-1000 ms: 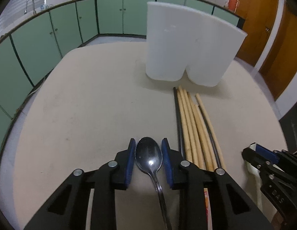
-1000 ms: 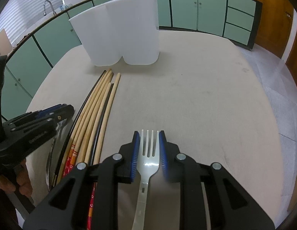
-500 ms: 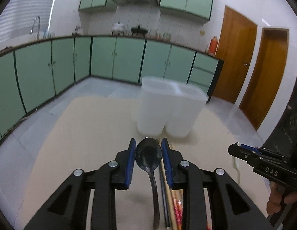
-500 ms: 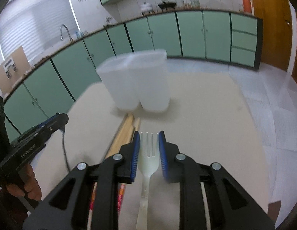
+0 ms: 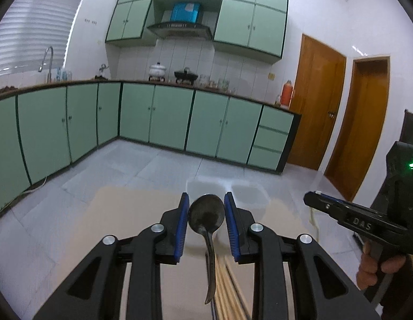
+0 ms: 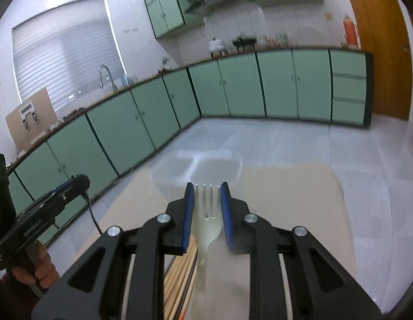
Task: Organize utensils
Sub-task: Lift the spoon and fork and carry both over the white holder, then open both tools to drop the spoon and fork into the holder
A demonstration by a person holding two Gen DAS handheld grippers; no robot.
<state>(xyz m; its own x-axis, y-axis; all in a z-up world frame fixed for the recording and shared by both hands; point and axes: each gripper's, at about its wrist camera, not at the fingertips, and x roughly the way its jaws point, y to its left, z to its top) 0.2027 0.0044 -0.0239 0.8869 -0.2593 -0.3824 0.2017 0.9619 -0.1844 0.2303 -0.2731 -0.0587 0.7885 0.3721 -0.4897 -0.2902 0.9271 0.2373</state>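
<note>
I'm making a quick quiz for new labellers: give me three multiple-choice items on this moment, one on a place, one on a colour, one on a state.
1. Where do the wooden chopsticks lie?
A. on the beige tabletop, below the left gripper
B. inside the translucent white two-compartment container
C. on the floor

2. What colour are the pads on the fingers?
A. red
B. blue
C. green

3. What does the right gripper hold?
A. nothing
B. a dark metal spoon
C. a pale plastic fork

Answers: 1 A, their ends show on the table under the fingers. 2 B, blue strips line both fingers. 3 C, the fork sits clamped between the pads; the dark metal spoon is in the left gripper.
</note>
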